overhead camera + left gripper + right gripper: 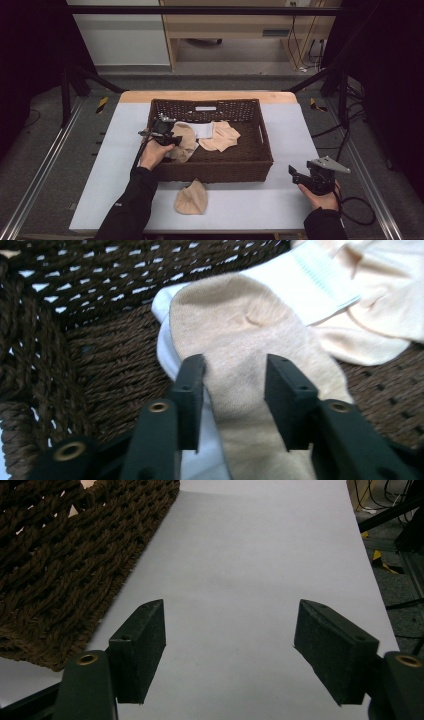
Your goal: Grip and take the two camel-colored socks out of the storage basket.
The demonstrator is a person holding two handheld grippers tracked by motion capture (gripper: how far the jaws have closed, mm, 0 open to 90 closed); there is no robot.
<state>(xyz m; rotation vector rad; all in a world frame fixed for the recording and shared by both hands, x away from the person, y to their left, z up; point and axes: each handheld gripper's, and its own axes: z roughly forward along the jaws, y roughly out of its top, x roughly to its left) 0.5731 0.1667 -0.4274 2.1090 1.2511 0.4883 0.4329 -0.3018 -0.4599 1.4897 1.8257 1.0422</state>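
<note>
A beige sock (250, 385) is being worked on inside the brown wicker basket (265, 142), near its left wall, where it is lying flat across a white sock (167, 347) on the woven floor. The left gripper (235, 390) is being held low over it, its 2 jaws standing part-way apart on either side of the fabric; the pads are not seen to be pressing the cloth, so nothing is being gripped yet. In the high view the same left gripper (167, 137) is being reached over the basket's near left corner by the left hand (154, 154). The sock is being judged as very light, limp and thin: it is likely to be folding and draping as soon as it is being lifted, and nothing about it is fragile or slippery. A pinch on a raised fold near the middle or the cuff edge is being favoured, with care being taken that the white sock underneath is not being caught along with it. 2 more pale socks (220, 136) are lying further right in the basket, and 1 beige sock (191, 198) is resting on the white table cover (250, 205) just in front of the basket. The right gripper (230, 645) is being held idle over bare table to the right of the basket, its jaws standing apart with nothing between them.
</note>
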